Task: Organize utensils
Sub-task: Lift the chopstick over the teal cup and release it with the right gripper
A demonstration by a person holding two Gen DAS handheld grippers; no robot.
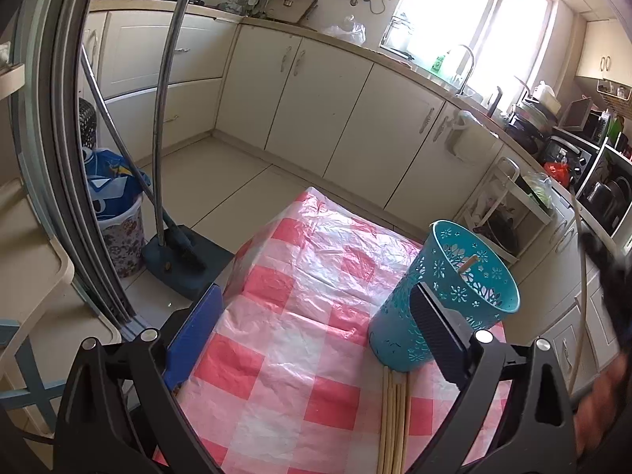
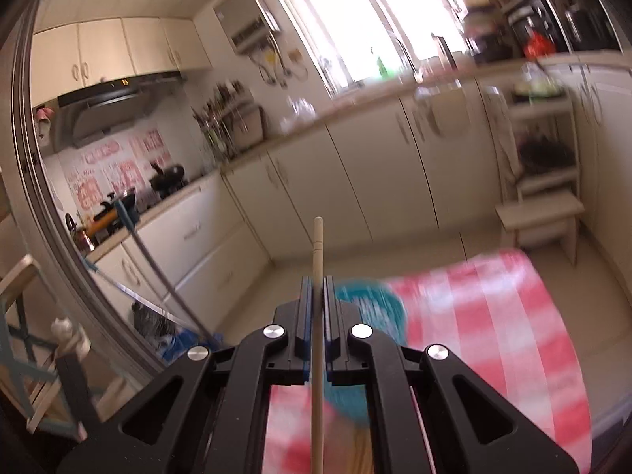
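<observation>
Left wrist: checked tablecloth (image 1: 300, 316), kitchen cabinets (image 1: 316, 110), window (image 1: 474, 12)

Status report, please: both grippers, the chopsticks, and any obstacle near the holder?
Right gripper shut on one chopstick. Left gripper open, empty, beside teal holder. One stick already inside; loose chopsticks on table. No obstacle seen.

teal floral-cutout basket (image 1: 454, 296), pink-and-white checked tablecloth (image 1: 300, 316), pale wooden chopsticks (image 1: 393, 422)

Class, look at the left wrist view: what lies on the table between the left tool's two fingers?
In the left wrist view, the checked tablecloth, the teal basket and a bundle of chopsticks lie between the open left tool's fingers.
</observation>
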